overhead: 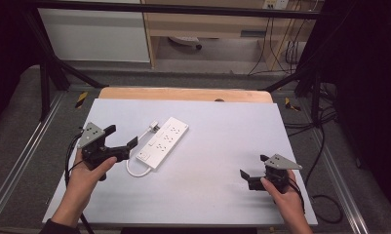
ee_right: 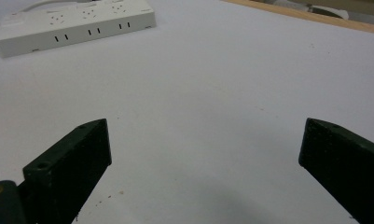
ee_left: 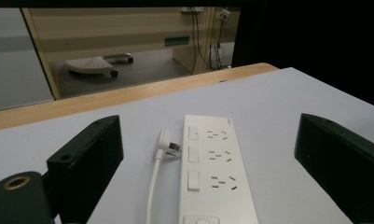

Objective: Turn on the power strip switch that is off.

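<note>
A white power strip (overhead: 163, 142) lies at a slant on the pale table, its white cable (overhead: 134, 170) looping from the near end and its plug (overhead: 152, 126) resting beside it. My left gripper (overhead: 121, 136) is open just left of the strip, jaws pointing at it. In the left gripper view the strip (ee_left: 212, 177) and its plug (ee_left: 168, 145) lie between the wide-apart jaws. My right gripper (overhead: 252, 165) is open low over bare table at the front right, well apart from the strip. The right gripper view has the strip (ee_right: 72, 23) far off at top left.
The pale sheet (overhead: 222, 146) covers a wooden table whose far edge (overhead: 183, 93) shows. Black frame bars (overhead: 51, 68) stand at the back corners. Cables (overhead: 324, 146) trail on the floor to the right. A wheeled base (ee_left: 98, 63) sits on the floor beyond.
</note>
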The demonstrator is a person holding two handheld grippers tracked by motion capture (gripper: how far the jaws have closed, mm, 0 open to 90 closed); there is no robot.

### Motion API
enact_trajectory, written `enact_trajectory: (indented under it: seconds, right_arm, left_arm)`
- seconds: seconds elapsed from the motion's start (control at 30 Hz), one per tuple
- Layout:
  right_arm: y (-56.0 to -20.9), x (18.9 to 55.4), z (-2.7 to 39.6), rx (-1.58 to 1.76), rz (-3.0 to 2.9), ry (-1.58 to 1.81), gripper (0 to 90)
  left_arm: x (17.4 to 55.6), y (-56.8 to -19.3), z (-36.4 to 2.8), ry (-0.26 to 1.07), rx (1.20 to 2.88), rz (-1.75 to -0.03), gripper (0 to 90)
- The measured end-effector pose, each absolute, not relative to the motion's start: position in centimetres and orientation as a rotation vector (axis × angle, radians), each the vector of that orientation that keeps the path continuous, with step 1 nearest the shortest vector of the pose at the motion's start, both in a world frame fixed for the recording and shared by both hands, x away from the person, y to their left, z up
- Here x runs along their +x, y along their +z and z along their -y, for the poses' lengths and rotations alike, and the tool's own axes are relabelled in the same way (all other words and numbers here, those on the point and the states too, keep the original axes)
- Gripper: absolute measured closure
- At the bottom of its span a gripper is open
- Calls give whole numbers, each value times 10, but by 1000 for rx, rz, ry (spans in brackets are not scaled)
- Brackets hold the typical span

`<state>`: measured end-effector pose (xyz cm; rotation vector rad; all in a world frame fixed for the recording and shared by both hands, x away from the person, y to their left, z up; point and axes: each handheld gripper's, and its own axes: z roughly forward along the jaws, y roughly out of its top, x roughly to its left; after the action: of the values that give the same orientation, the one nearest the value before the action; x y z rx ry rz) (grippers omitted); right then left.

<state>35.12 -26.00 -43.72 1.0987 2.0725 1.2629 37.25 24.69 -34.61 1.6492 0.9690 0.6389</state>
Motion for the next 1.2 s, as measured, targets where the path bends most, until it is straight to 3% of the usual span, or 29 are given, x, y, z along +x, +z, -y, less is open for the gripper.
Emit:
enact_trajectory:
  seconds: [1.2]
  right_arm:
    - [-436, 351, 265, 1112, -2054, 1282, 28]
  left_arm:
    - [410, -354, -219, 635, 1751, -977, 98]
